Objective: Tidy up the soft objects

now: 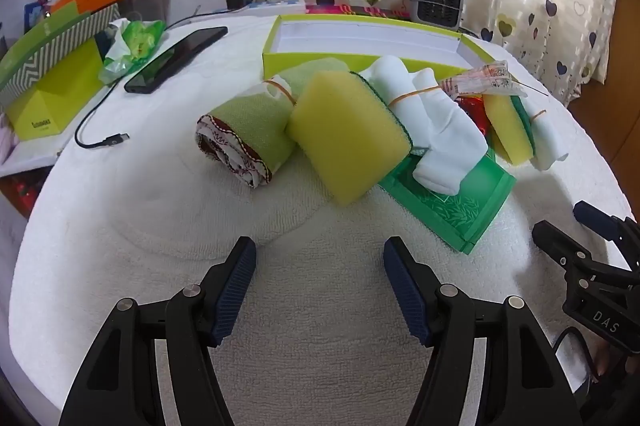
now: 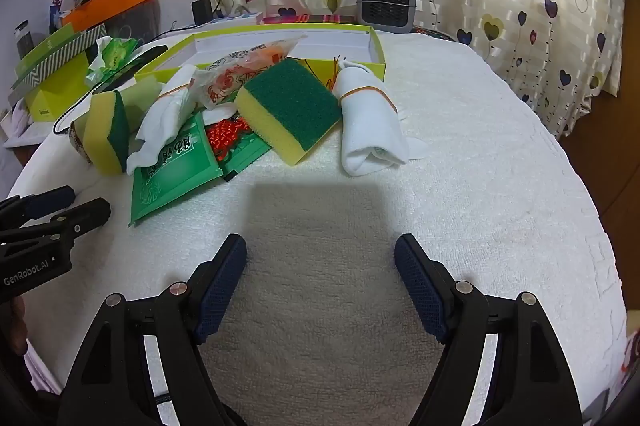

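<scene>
Your left claw (image 1: 320,290) stands spread wide over bare white towel (image 1: 320,366), nothing between its pads. Your right claw (image 2: 320,286) is likewise spread and empty, above its own shadow on the towel that covers the tabletop.

The soft objects lie in a loose heap across the middle of the tabletop, ahead of both claws. From the left side: a rolled green cloth (image 1: 256,130) bound with a rubber band; a yellow sponge (image 1: 348,134) leaning against it, standing on edge; a white rolled cloth (image 1: 424,122), also banded, resting partly on a flat green packet (image 1: 452,210). Further right, a second yellow-and-green sponge (image 2: 292,110) lies tilted, green side up, on the packet's far edge, with a red item (image 2: 226,134) just beside it. Another white banded roll (image 2: 368,118) touches that sponge on its right. A crinkled clear wrapper (image 2: 244,74) sits on top of the heap.

Behind the heap, toward the tabletop's far edge, stands an open lime-green box (image 1: 360,56), its inside white.
</scene>
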Tool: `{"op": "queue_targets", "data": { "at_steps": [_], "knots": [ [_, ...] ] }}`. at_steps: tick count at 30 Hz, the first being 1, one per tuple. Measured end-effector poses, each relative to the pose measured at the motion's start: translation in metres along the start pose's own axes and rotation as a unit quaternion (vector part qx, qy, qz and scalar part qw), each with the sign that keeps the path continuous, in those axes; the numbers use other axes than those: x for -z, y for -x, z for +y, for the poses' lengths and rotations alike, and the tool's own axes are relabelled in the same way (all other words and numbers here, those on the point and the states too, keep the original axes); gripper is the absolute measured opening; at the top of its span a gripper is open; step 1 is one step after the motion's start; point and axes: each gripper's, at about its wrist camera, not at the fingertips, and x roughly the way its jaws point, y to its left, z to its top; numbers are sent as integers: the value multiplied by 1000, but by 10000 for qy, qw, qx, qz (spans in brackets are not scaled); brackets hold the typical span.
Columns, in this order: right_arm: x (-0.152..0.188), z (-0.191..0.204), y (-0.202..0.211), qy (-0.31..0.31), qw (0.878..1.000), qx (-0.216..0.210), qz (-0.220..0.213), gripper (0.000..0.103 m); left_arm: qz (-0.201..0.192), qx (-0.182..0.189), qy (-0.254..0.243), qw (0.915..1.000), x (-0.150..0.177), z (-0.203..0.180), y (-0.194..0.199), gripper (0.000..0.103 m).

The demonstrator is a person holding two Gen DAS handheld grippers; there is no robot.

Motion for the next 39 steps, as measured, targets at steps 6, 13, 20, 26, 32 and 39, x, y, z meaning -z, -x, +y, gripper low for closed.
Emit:
{"op": "queue_targets", "data": {
  "at_steps": [6,13,20,26,32,39],
  "knots": [
    [0,0,0,9,10000,13,-21,77,16,99,91,9999,0,1,0,66],
    [-1,0,-1,9,10000,10,-7,77,8,94,88,9999,-1,1,-1,66],
    [1,0,0,7,10000,10,-16,77,-2,86,86,9999,1,2,-1,67],
    [1,0,0,4,10000,8,-22,77,-5,80,82,9999,1,2,-1,67],
    [1,-1,0,4,10000,7,-25,77,-13,74,92,9999,1,6,-2,67],
    [1,-1,0,3,10000,6,-27,77,-24,81,81,9999,0,8,-1,67]
  ]
}}
